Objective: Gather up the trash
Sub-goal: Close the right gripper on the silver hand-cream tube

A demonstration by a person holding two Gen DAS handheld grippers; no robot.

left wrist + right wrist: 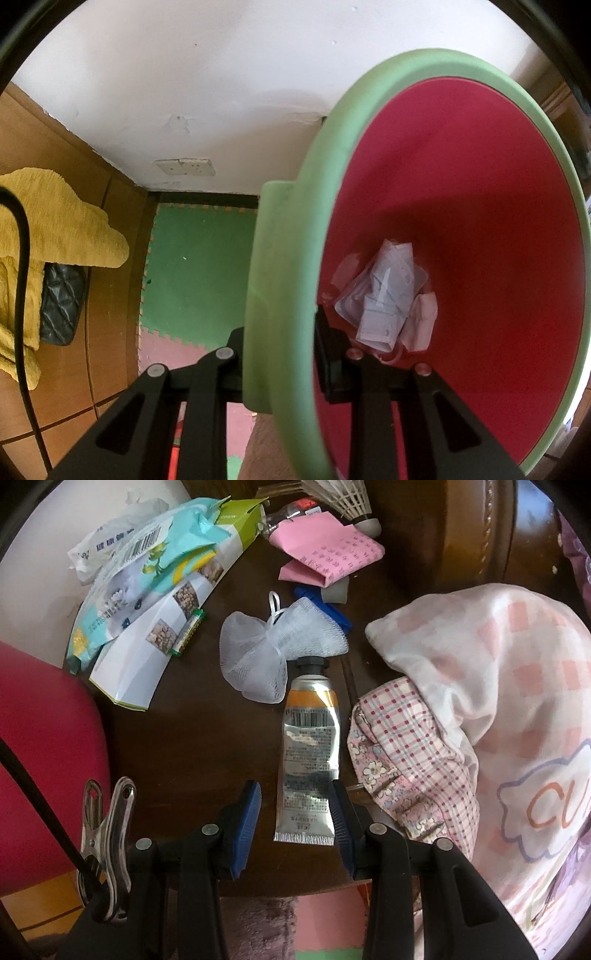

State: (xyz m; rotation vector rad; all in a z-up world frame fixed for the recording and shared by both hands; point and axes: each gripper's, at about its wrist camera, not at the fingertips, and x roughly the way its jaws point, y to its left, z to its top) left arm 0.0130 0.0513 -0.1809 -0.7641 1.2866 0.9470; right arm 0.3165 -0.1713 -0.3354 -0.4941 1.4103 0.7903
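Pickup step: right gripper [295, 808] half-open astride cream tube [308, 753]; left gripper [291, 365] clamped on bin rim [280, 295]. Next: close, lift, bin.

Both views fisheye, heavy barrel bend, black vignette in corners. Left wrist: bright soft daylight on white wall [221, 74], slightly washed out; red bin [461, 221] inside oversaturated, crumpled trash [388, 295] at its bottom soft-focus. Right wrist: dim dark bench [192, 746], glare on metal clip [107, 834] and silver tube [308, 753], pillow [498, 672] near blown out. Mild overall softness, no motion blur.
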